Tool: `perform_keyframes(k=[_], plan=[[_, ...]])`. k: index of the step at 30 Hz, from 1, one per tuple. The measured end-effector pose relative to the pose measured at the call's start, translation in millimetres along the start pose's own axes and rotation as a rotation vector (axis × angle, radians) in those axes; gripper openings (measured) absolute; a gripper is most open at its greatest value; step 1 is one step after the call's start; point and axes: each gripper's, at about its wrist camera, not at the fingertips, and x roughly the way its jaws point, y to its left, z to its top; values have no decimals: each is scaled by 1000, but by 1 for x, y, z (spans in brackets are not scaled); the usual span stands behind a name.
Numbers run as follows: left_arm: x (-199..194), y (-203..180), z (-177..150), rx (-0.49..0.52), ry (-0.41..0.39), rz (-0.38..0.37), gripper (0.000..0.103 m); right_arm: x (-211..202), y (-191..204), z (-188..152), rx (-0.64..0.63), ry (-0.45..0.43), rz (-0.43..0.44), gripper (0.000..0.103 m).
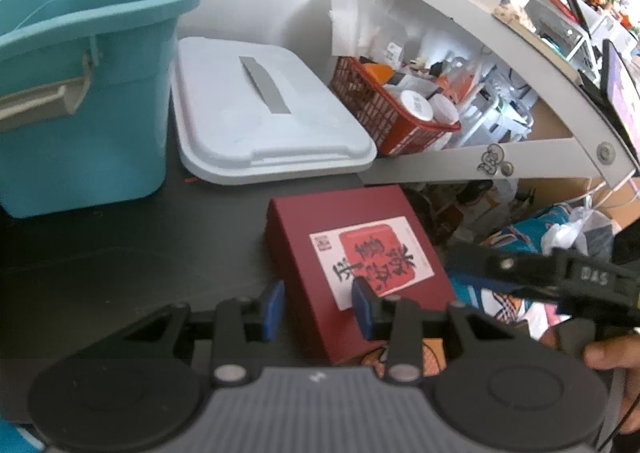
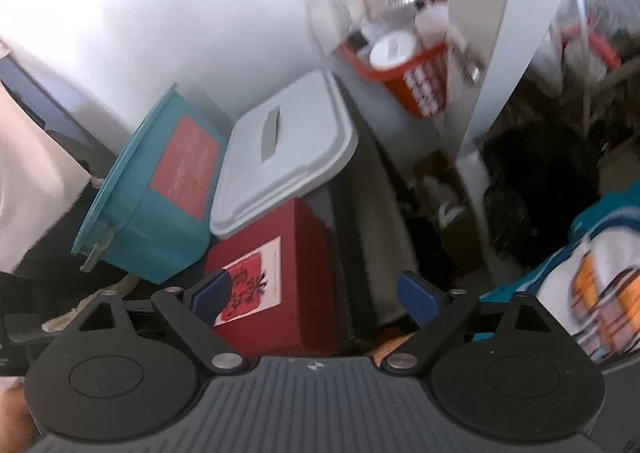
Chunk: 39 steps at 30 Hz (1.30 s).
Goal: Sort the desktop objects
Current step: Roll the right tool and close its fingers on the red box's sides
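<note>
A dark red box (image 1: 356,265) with a white and red label sits at the right edge of the black desk (image 1: 120,253). My left gripper (image 1: 318,311) is open around its near left corner, one blue pad on each side; I cannot tell whether the pads touch it. The box also shows in the right wrist view (image 2: 288,281). My right gripper (image 2: 316,295) is open wide, above the box's near end. A teal bin (image 1: 84,101) stands at the back left; in the right wrist view (image 2: 160,197) a red card lies in it.
A white lidded container (image 1: 264,109) sits behind the red box, beside the bin. An orange basket (image 1: 392,109) of jars stands on a shelf to the right. The right gripper's body (image 1: 560,285) reaches in from the right. Bags and clutter lie below the desk's right edge.
</note>
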Motion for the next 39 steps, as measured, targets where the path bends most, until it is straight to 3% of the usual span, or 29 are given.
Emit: perform_keyframes(k=[13, 39], plan=[[5, -9, 0, 26, -5, -18, 40, 21, -11, -9, 146, 56, 26, 89], [10, -18, -2, 52, 12, -68, 41, 30, -16, -14, 199, 84, 27, 88]])
